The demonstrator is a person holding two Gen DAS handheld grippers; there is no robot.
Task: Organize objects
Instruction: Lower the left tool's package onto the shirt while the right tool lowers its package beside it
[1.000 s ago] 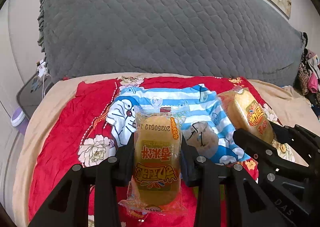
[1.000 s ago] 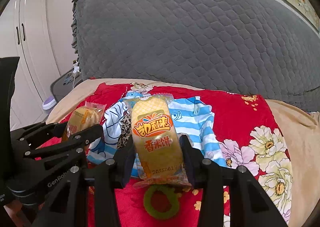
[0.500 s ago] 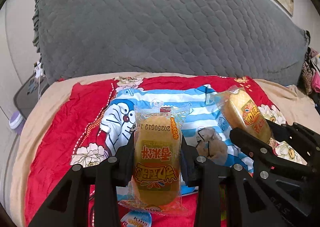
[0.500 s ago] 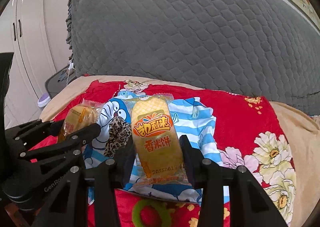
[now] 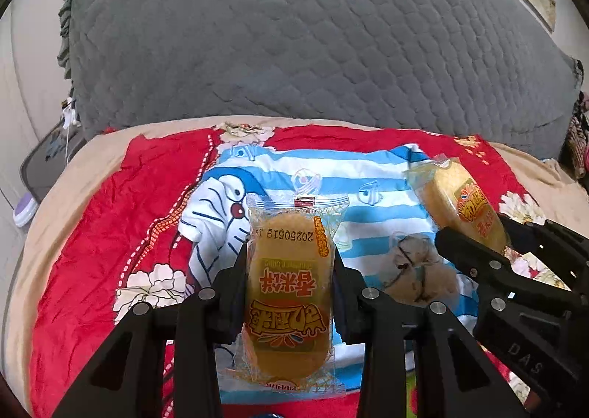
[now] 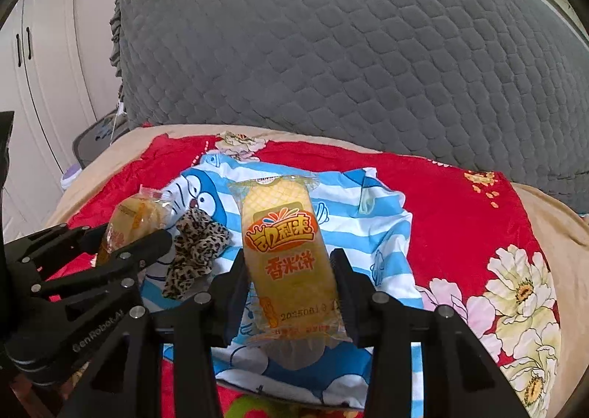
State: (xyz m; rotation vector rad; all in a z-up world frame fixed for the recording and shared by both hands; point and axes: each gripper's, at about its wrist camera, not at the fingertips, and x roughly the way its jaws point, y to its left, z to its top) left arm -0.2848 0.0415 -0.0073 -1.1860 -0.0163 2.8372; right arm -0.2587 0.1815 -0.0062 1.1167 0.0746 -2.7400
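Left wrist view
- Left gripper (image 5: 289, 293): we see its jaws pinching a rice cake pack (image 5: 289, 302) across the short sides.
- Pack axis: we read it running straight along the fingers, with the date end pointing away from us and the label upside down.
- Pack position: it hangs above the striped cartoon cloth (image 5: 368, 193), which lies on the red floral blanket (image 5: 121, 204).
- Neighbour: the right gripper (image 5: 475, 234) sits to the right and slightly ahead, carrying its own pack.

Right wrist view
- Right gripper (image 6: 291, 282): we see its jaws clamped on a second rice cake pack (image 6: 285, 252), label upright.
- Pack axis: it lies along the fingers and leans a little to the left at the far end.
- Pack position: it hangs over the same cloth (image 6: 375, 226), with the leopard scrunchie (image 6: 195, 252) lying just to the left.
- Left gripper (image 6: 129, 237): it shows low on the left with its pack.

Judgement
- Nearer hand: we judge both about equally close to the cloth; a side-by-side set-down looks likely.
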